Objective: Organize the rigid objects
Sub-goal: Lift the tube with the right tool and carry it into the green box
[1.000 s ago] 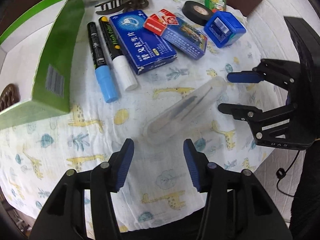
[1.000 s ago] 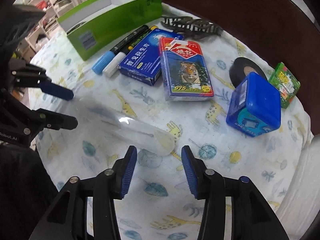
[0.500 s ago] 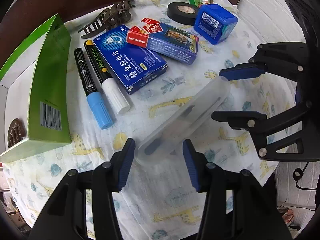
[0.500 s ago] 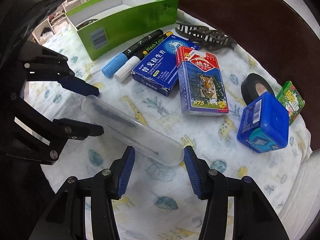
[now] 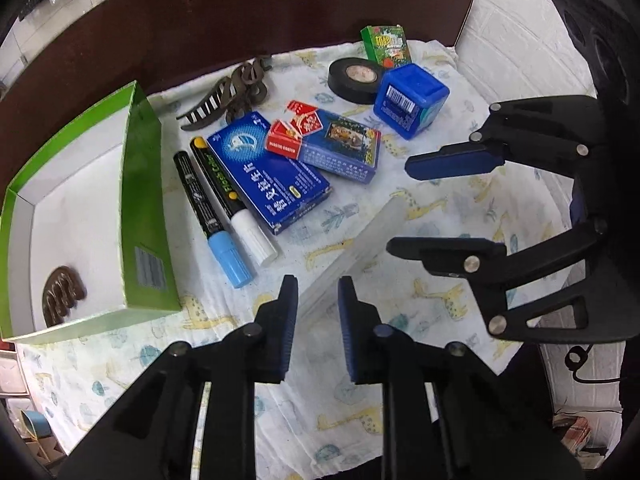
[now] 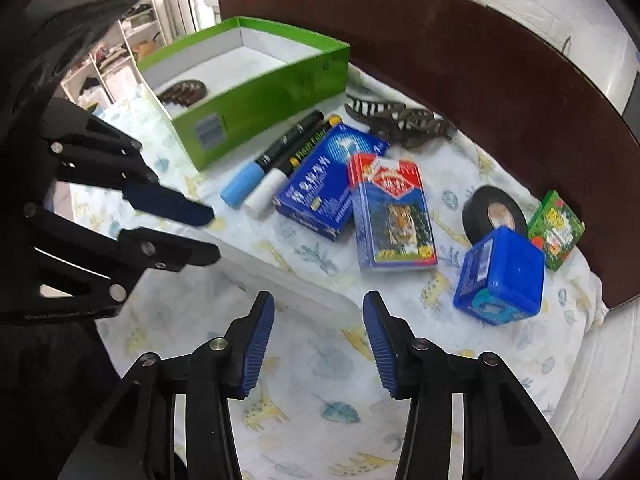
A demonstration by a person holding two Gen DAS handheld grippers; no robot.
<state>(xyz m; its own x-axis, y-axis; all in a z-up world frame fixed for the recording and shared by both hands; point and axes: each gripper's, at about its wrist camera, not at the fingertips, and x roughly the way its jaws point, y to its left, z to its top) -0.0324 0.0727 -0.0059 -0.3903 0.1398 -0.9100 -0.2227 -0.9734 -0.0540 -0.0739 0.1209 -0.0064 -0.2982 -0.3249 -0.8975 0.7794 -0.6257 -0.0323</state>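
Observation:
A clear plastic tube case (image 5: pixel 360 244) lies slanted across the giraffe-print cloth. My left gripper (image 5: pixel 316 296) is shut on its near end; in the right wrist view the case (image 6: pixel 288 276) is blurred. My right gripper (image 6: pixel 318 316) is open and empty, with the case's other end just beyond its fingertips; the left wrist view shows it (image 5: pixel 444 204) at the case's far end. The green box (image 5: pixel 140 208) stands at the left with a brown hair clip (image 5: pixel 62 294) inside.
On the cloth lie two markers (image 5: pixel 216 208), a blue flat box (image 5: pixel 272 176), a card pack (image 5: pixel 328 144), a brown claw clip (image 5: pixel 232 92), a black tape roll (image 5: pixel 356 80), a blue cube box (image 5: pixel 410 100) and a small green box (image 5: pixel 386 44). A dark headboard (image 5: pixel 240 16) lies behind.
My left gripper has closed from open onto the near end of the clear case. Both wrist views have pulled back and risen, showing more of the green box's inside.

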